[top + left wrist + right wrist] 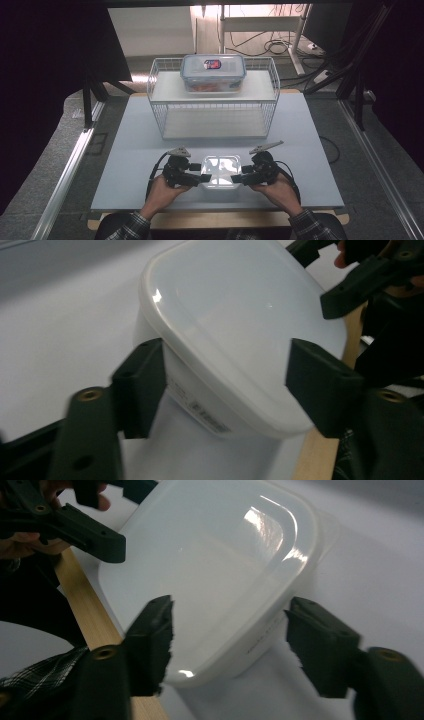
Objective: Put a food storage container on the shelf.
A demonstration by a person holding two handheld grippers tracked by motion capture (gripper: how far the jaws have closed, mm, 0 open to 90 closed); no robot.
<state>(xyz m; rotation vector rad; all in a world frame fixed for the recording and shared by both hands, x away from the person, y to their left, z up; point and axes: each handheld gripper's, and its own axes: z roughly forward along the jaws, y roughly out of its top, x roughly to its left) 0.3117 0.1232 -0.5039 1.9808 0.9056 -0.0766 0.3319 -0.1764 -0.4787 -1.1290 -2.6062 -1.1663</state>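
White tub (220,171) betw. both tongs, jaws half-wide round its ends; wire basket (165,127) w/ lidded box (213,73) behind.

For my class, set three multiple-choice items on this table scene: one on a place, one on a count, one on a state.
1. Where does the blue-lidded container stand?
A. on the wire rack
B. on the floor
C. beside a hand

2. How many lidded containers are in view?
A. one
B. two
C. four

3. How is the white container near the table's front edge?
A. lid off
B. tipped on its side
C. lid on, upright

Answers: 1 A, it sits on the rack's top shelf. 2 B, one on the rack, one between the left hand-held gripper and right hand-held gripper. 3 C, its white lid lies flat on top.
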